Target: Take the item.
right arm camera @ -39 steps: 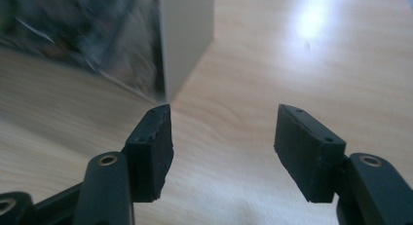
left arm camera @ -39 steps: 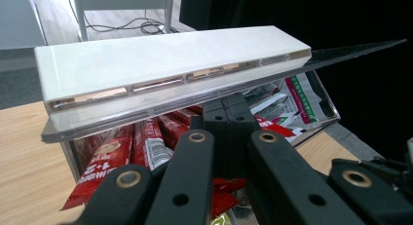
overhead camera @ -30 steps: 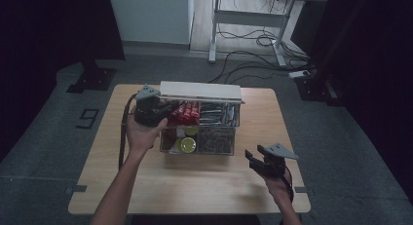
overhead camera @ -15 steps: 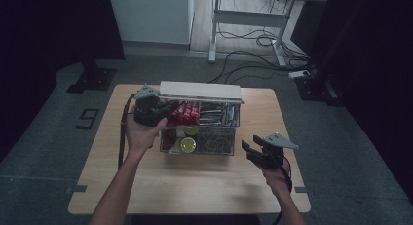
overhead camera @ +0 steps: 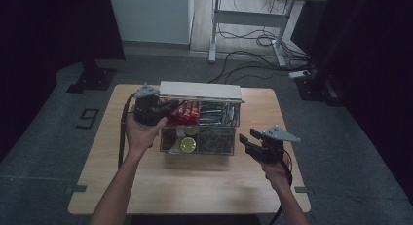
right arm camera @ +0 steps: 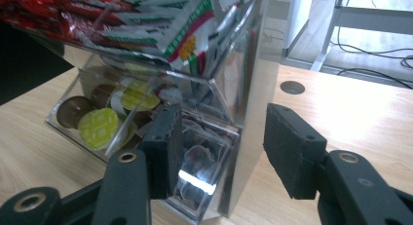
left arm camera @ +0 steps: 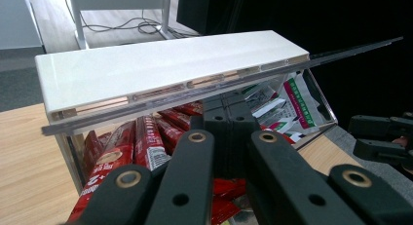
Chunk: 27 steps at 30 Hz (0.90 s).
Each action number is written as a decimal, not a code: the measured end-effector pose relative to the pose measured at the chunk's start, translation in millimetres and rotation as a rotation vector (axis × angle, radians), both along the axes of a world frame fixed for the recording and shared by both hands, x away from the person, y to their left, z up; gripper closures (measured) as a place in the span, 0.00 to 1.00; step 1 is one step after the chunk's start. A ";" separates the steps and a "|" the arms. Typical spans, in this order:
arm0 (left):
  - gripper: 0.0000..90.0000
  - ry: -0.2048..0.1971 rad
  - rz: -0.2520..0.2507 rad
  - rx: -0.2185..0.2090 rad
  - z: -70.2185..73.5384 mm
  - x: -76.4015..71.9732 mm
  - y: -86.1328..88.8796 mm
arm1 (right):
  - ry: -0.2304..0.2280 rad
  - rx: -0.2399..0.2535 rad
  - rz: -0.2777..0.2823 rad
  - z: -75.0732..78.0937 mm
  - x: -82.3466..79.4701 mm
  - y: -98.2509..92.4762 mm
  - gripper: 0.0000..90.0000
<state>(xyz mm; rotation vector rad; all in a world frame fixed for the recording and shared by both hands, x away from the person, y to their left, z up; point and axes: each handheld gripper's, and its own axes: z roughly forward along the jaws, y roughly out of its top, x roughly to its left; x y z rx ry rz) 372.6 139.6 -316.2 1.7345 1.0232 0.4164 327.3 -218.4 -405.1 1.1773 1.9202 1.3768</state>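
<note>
**Clear organizer box, lid up, one gripper in, one beside**

Clear acrylic organizer box [overhead camera: 199,132] at the middle of the wooden table [overhead camera: 195,186], toward the far half. White lid [overhead camera: 200,90] raised along the far edge, seen from below and edge-on in the left gripper view [left arm camera: 160,69]. Upper tier packed with red snack packets [overhead camera: 185,110] at the left and white-and-green sachets [overhead camera: 219,113] at the right; the same red packets [left arm camera: 141,142] and sachets [left arm camera: 292,98] close up in the left gripper view. Lower tier holding round capsules, a yellow-green one [overhead camera: 187,144] at the front, with brown and yellow-green capsules [right arm camera: 100,125] plain through the clear wall in the right gripper view.

Left gripper [overhead camera: 168,110] at the box's left end, held in the left hand [overhead camera: 141,135], jaws pressed together with no gap, tips reaching under the lid among the red packets; whether anything is pinched there cannot be told. Cable trailing down the table's left side.

Right gripper [overhead camera: 248,143] just beside the box's right front corner, held in the right hand [overhead camera: 275,169] and lifted off the table, jaws about halfway apart and just now closing, nothing between them. In the right gripper view [right arm camera: 219,147], the box's corner framed between the two pads without touching either.

Desk frame [overhead camera: 253,20] and loose cables on the floor beyond the table.
</note>
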 end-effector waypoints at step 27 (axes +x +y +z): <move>1.00 0.009 -0.007 0.006 0.7 2.3 -0.4 | -0.021 -0.028 0.059 30.0 25.2 27.7 0.57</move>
